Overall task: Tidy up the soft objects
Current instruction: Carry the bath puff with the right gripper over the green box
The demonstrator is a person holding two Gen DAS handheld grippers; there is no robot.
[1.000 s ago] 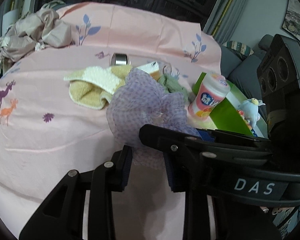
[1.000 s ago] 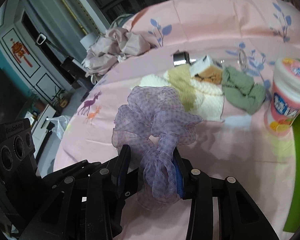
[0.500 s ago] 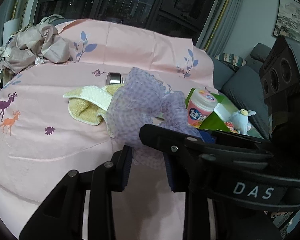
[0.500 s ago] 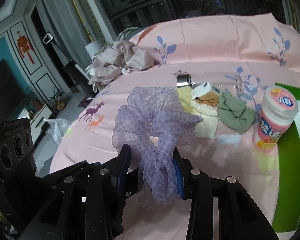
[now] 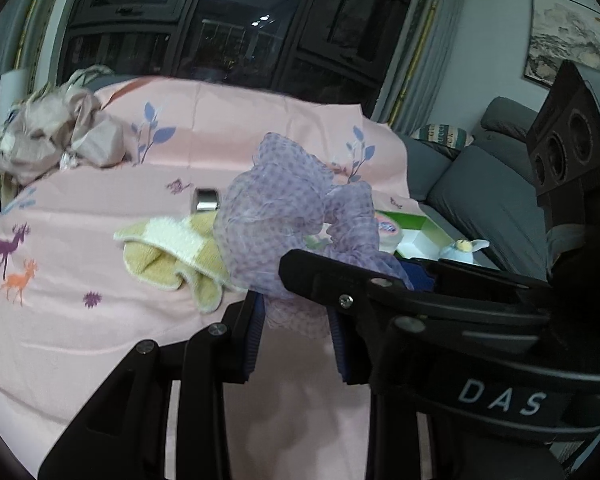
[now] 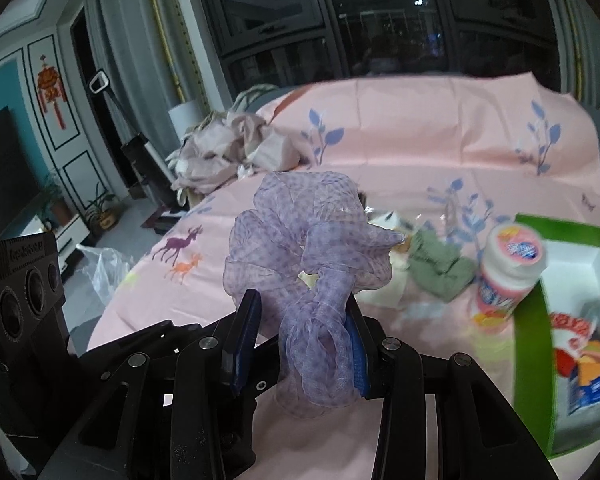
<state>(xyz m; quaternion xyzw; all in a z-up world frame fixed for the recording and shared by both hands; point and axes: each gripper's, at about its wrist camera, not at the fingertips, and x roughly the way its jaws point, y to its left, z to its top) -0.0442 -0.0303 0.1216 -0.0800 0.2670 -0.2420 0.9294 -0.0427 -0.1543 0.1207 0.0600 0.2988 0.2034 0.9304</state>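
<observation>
A sheer lilac polka-dot scrunchie [image 5: 284,216] [image 6: 308,248] hangs between both grippers, lifted above the pink bedsheet [image 5: 80,240]. My left gripper [image 5: 296,320] holds one end of it between its blue pads. My right gripper [image 6: 300,336] holds the other end, bunched against its right pad. A yellow and white knitted cloth [image 5: 172,252] lies on the sheet behind the scrunchie. A green cloth [image 6: 440,268] lies beside a pink-capped tub [image 6: 508,272].
A green and white box [image 6: 540,344] with a small blue plush toy [image 5: 464,248] sits at the right. A metal tin [image 5: 206,200] lies further back. Crumpled beige fabric [image 6: 228,148] sits at the far left. A grey sofa [image 5: 480,192] stands beyond the bed.
Both grippers have risen and tilted up with the scrunchie, so the sheet's items sit lower and the dark windows fill the top. The grip is unchanged.
</observation>
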